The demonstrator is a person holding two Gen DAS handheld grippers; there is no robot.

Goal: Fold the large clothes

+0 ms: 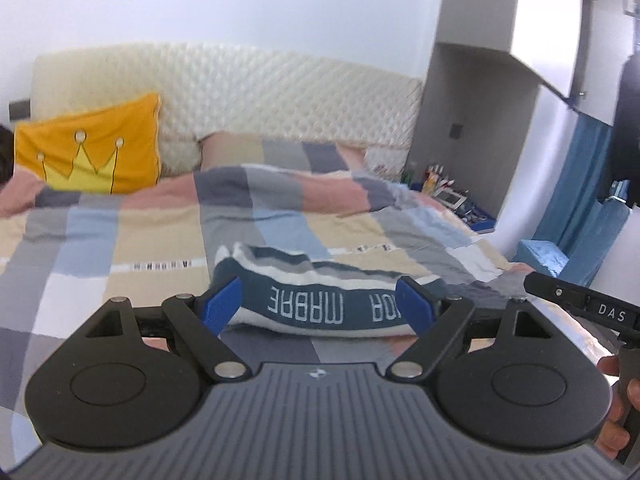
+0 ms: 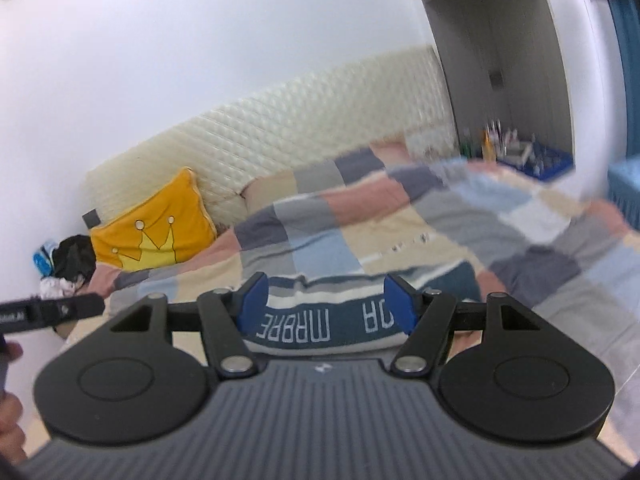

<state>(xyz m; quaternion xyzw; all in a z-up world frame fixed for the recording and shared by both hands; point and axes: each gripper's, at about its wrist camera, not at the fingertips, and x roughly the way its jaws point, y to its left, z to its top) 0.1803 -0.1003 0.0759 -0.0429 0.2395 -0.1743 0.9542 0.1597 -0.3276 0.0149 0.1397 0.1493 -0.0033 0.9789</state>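
A folded striped knit garment [image 1: 312, 304], teal with white letters and grey and white bands, lies on the patchwork bed cover [image 1: 140, 240]. My left gripper [image 1: 318, 284] hovers at its near edge, open wide, with a blue pad [image 1: 224, 304] toward each end of the fold and neither pressing it. In the right wrist view the same garment [image 2: 320, 320] lies just past my right gripper [image 2: 326, 278], which is also open, its pads framing the lettered band. The right gripper's black body [image 1: 580, 308] and the hand holding it [image 1: 616, 396] show at the right edge.
A yellow crown cushion [image 1: 92, 152] leans on the cream quilted headboard [image 1: 280, 92]. Bottles and small items crowd a bedside niche [image 1: 444, 184], with a blue curtain [image 1: 576, 184] beyond. A dark pile of clothes [image 2: 72, 256] sits at the bed's far left corner.
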